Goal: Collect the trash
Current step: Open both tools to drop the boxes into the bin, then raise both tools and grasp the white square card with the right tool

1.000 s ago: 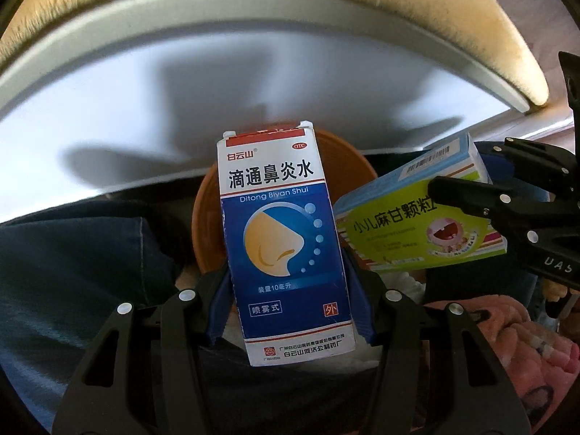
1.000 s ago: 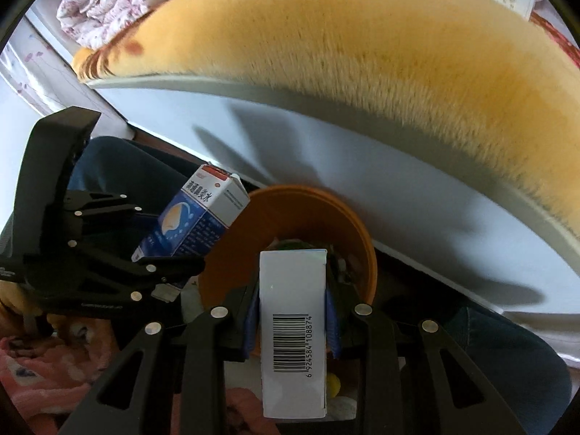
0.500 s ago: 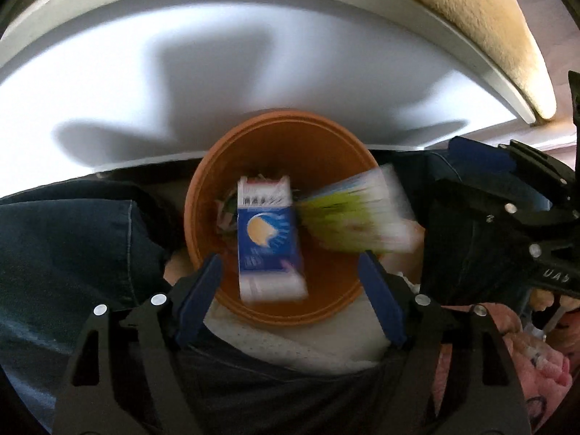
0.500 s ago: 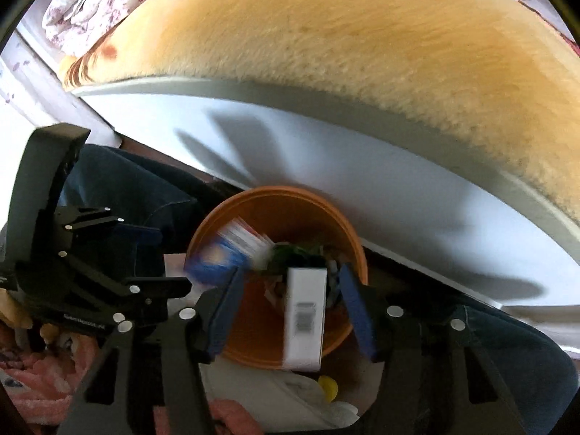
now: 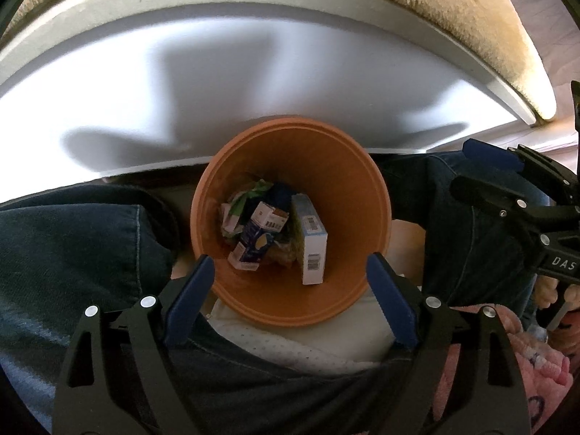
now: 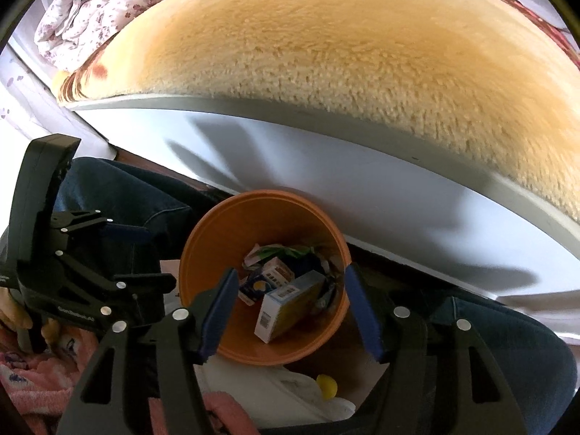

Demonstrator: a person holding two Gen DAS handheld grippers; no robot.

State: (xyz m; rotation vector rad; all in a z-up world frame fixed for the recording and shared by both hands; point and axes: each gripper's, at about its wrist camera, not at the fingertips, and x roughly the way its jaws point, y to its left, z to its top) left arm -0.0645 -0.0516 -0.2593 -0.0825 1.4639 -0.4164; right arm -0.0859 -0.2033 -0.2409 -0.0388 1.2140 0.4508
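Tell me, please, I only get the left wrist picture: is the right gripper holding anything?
Observer: No. The right gripper has its fingers opening, with nothing between them. It is just looking down into the orange bin.
Operator: Is there any stuff outside the bin?
Observer: Yes, a small yellow lump lies on the white cloth by the bin's near rim. I cannot tell what it is.
Operator: What's up on the fuzzy blanket?
Observer: A flowered quilt is bunched up at one end of the tan blanket.
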